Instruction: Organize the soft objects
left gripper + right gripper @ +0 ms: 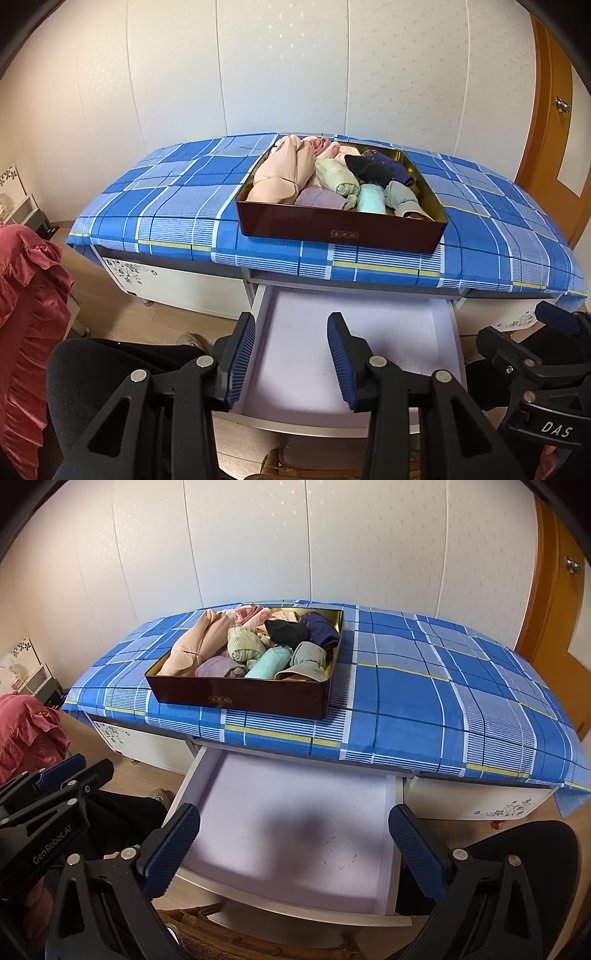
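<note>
**Box of rolled clothes on the covered desk, drawer pulled out below**

While both grippers hover over the drawer, the rolled clothes (332,177) sit packed in a dark brown box (340,230) with a gold lining. That box rests on the blue checked cloth (166,206) covering the desk, toward the near edge and a little right of the middle in the left wrist view. Among the rolls are a large peach piece (192,646) on the left, a pale green roll (242,644) in the middle, a mint one (267,662) at the near side, a lilac one (216,668) beside it, and black (286,629) and navy (321,627) pieces at the far right.

Just below the desk's near edge, a white drawer (288,834) stands pulled out, its pale floor bare apart from faint marks.

Over it, the left gripper (291,358) has its jaws set fairly narrow with nothing between them. To its right, the right gripper (295,853) has its jaws spread wide, also holding nothing.

Far behind the desk is a white panelled wall (280,66), with a wooden door (554,129) at the right. Red fabric (26,306) hangs at the near left.
</note>
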{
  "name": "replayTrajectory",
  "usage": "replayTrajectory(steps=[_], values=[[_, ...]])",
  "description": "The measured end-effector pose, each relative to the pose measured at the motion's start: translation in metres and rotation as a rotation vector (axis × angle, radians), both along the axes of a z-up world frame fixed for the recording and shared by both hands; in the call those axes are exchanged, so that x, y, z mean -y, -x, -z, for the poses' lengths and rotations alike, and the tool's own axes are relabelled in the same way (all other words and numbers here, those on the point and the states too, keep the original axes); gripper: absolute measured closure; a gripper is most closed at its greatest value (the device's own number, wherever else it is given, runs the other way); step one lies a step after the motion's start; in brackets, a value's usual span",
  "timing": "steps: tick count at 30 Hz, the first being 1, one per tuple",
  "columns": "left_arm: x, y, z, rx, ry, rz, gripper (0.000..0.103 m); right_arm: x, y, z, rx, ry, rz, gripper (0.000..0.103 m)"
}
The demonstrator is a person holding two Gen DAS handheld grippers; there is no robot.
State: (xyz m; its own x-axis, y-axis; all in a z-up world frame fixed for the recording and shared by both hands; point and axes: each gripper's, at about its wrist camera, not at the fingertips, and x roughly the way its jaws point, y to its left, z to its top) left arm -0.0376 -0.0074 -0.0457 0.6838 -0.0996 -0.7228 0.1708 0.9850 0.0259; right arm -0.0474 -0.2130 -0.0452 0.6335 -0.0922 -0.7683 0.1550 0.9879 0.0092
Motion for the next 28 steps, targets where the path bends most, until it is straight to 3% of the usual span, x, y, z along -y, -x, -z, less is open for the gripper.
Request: replayTrajectory(steps=[28], values=[[0.0011, -0.0002, 0.0021, -0.02, 0.016, 0.016, 0.062, -0.0024, -0.0044, 0.0046, -0.026, -0.014, -0.012, 0.0]])
